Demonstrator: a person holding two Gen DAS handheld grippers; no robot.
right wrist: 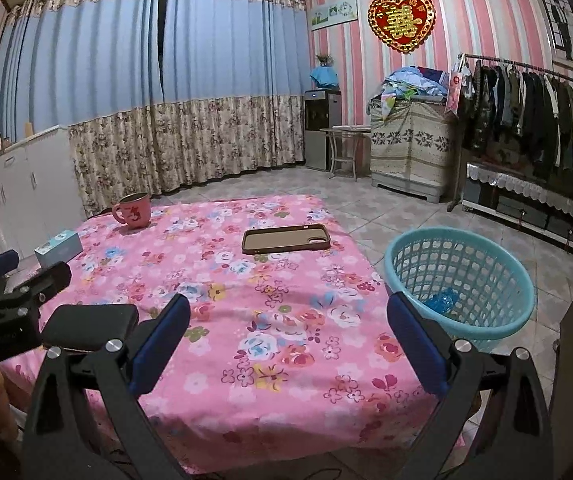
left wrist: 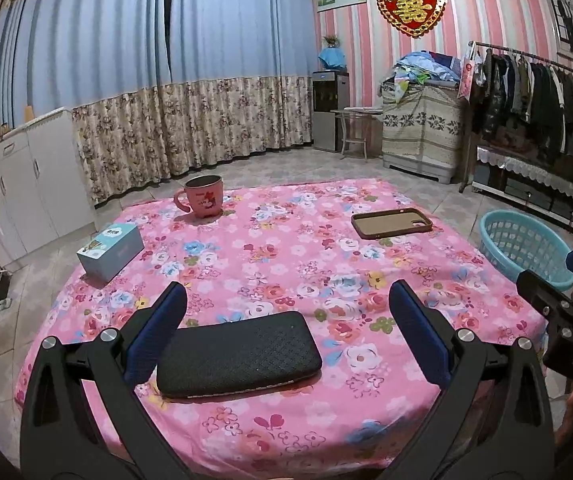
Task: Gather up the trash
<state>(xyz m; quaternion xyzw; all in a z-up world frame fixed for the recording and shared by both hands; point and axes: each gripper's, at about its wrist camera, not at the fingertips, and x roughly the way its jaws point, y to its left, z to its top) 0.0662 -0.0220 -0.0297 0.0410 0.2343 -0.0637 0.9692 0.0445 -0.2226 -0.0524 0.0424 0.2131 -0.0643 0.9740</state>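
A teal mesh basket (right wrist: 466, 264) stands on the floor off the table's right edge, with a crumpled blue scrap (right wrist: 442, 300) at its bottom. My right gripper (right wrist: 289, 300) is open over the pink floral tablecloth (right wrist: 286, 360), just left of the basket, with nothing between its fingers. In the left wrist view my left gripper (left wrist: 289, 288) is open above the table's near edge. A black quilted pouch (left wrist: 238, 354) lies flat between its fingers, untouched. The basket (left wrist: 522, 244) shows at the right there, and the right gripper's body is at the frame edge.
On the table are a pink mug (left wrist: 204, 198) at the far left, a small light-blue box (left wrist: 110, 250) and a brown phone case (left wrist: 392, 223). White cabinets (left wrist: 26, 184) stand to the left, curtains behind. A clothes rack (right wrist: 534, 96) lines the right wall.
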